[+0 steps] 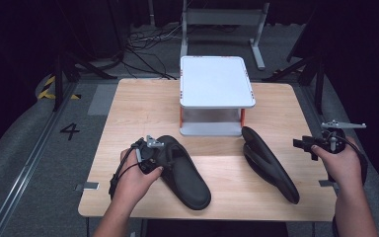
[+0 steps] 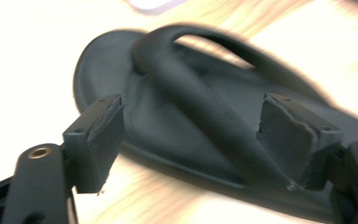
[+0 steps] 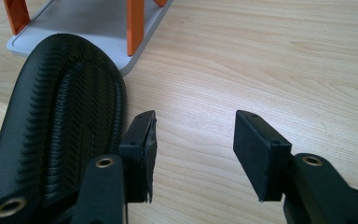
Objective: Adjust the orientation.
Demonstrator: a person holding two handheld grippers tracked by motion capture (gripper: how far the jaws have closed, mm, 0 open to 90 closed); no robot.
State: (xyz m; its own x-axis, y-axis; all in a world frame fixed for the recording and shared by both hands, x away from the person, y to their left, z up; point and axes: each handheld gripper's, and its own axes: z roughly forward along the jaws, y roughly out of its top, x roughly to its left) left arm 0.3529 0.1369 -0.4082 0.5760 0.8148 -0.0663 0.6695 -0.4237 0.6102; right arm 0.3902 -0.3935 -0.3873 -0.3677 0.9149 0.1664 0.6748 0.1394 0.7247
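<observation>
A black flip-flop point(image 1: 187, 177) lies strap up on the wooden table point(image 1: 143, 103), front left of centre. My left gripper point(image 1: 162, 154) is at its toe end. In the left gripper view this gripper point(image 2: 196, 140) is open, and the flip-flop's strap point(image 2: 191, 93) runs between its pads without being pressed. A second black flip-flop point(image 1: 271, 165) lies tilted with its ribbed sole point(image 3: 60, 121) showing, right of centre. My right gripper point(image 1: 300, 144) hovers just right of it, open point(image 3: 193, 149) over bare wood, its left pad close to the sole's edge.
A small white two-tier stand point(image 1: 217, 79) with orange posts point(image 3: 135, 25) sits at the back centre of the table, its base near the second flip-flop's tip. Beyond the table are a grey floor, cables and a metal frame point(image 1: 224, 17).
</observation>
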